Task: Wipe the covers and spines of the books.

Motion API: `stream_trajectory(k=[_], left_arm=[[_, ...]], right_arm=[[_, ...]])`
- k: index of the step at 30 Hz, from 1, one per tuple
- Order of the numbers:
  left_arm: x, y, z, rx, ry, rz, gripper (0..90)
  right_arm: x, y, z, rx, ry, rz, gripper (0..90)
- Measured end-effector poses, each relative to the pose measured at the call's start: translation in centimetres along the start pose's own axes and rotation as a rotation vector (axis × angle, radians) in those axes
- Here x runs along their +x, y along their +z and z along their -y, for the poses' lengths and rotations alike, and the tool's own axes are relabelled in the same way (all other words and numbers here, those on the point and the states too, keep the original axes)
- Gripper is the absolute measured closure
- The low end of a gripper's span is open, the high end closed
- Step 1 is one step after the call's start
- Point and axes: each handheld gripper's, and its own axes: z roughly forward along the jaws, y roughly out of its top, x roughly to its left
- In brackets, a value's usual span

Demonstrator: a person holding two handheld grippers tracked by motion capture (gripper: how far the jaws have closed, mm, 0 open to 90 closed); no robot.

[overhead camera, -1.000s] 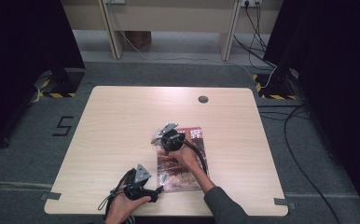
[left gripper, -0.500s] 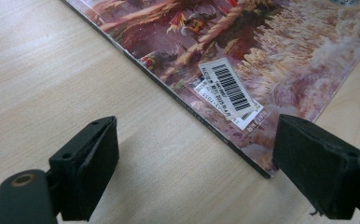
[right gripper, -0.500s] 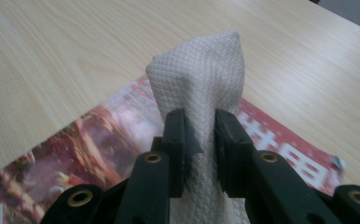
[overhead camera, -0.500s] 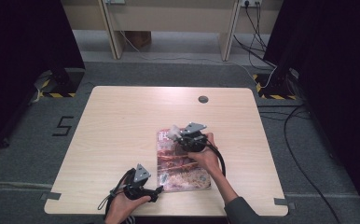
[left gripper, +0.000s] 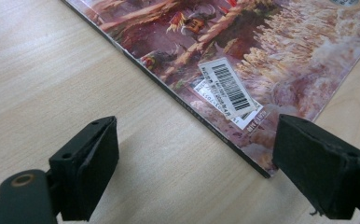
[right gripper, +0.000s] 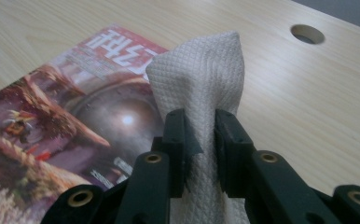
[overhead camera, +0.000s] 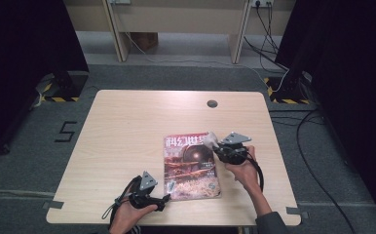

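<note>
Moved rightward, right claw (right gripper: 200, 140) pinches cloth (right gripper: 201, 79); left claw (left gripper: 197, 163) gapes by magazine (left gripper: 243, 51).

Over the last second my right gripper (overhead camera: 214, 144) has swept across the magazine (overhead camera: 191, 168), carrying the white cloth (overhead camera: 210, 140) pinched between its jaws. A second ago it sat over the middle of the cover, with my right hand (overhead camera: 244, 168) lying across the lower pages. Half a second ago it had slid toward two o'clock, near the top right part of the cover. Now it sits at the magazine's upper right corner, at about three o'clock from the title, and my hand has come off the cover onto the bare table (overhead camera: 127, 122) beside it. More of the cover shows now.
</note>
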Motion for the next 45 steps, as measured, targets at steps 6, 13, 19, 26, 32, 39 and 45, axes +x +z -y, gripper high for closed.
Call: stream_trajectory(k=[6, 13, 19, 26, 32, 39, 45], left_arm=[[0.0, 0.0, 0.0, -0.001, -0.001, 0.001, 13.6], [0.0, 0.0, 0.0, -0.001, 0.003, -0.001, 13.6], [0.0, 0.0, 0.0, 0.000, 0.005, 0.002, 13.6], [0.0, 0.0, 0.0, 0.001, 0.005, 0.002, 13.6], [-0.1, -0.1, 0.0, 0.001, 0.010, -0.005, 13.7], [-0.1, -0.4, 0.1, 0.002, -0.001, 0.018, 14.8], [-0.7, -0.4, 0.1, -0.001, 0.029, 0.029, 14.7]], right_arm=[[-1.9, -1.9, 2.1, 0.010, 0.049, 0.053, 75.9], [-3.7, -3.6, 4.5, 0.028, 0.108, 0.088, 75.7], [-4.1, -4.1, 5.8, 0.055, 0.128, 0.094, 75.2], [-4.7, -3.7, 6.9, 0.115, 0.136, 0.116, 73.5], [-4.7, -3.8, 6.7, 0.105, 0.142, 0.139, 64.8], [-3.1, -3.8, 5.4, 0.061, 0.136, 0.097, 48.6], [-0.3, -2.7, 4.6, 0.056, 0.121, -0.020, 44.6]])
